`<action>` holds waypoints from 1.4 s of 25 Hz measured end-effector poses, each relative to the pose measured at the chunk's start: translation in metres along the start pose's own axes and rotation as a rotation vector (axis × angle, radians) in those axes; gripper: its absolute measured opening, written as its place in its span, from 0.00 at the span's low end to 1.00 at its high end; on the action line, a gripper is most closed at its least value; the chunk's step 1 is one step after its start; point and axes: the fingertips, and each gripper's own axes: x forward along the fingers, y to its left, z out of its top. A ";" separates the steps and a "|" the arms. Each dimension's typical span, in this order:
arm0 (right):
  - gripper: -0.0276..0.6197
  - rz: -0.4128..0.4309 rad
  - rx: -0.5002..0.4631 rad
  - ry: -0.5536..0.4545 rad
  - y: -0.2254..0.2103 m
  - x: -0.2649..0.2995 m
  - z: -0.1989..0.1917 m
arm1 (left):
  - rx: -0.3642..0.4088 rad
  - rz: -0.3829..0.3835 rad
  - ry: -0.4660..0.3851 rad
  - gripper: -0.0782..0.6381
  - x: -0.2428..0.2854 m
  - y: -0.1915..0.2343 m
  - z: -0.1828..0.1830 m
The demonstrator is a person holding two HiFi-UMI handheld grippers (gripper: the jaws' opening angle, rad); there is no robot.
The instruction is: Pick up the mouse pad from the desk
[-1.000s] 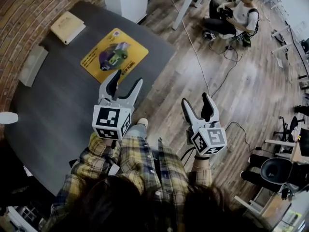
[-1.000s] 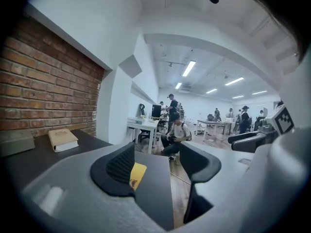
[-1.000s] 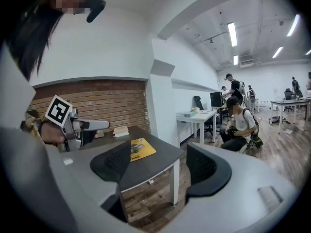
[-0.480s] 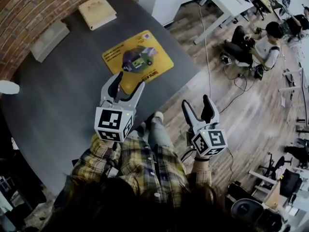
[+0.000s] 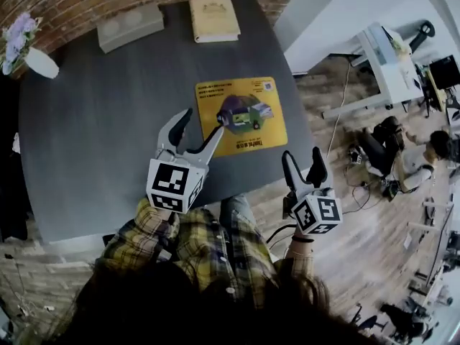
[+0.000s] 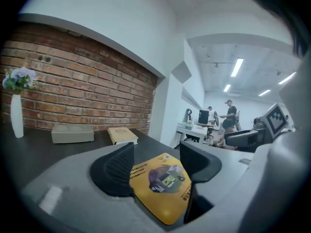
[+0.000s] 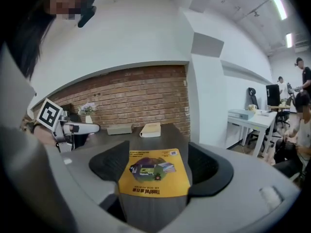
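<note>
Mouse pad (image 5: 241, 116) lies flat on the desk (image 5: 93, 142), right of centre. The left gripper (image 5: 201, 122) and right gripper (image 5: 302, 154) hover near it, both jaws wide and empty

Dark desk (image 5: 93, 135) w/ yellow mouse pad (image 5: 241, 116), book (image 5: 213, 18), grey box (image 5: 131, 27), vase (image 5: 41, 62).
</note>
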 end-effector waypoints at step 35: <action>0.59 0.670 -0.148 0.094 -0.041 0.161 0.042 | -0.058 0.631 -0.041 0.51 0.044 -0.006 0.017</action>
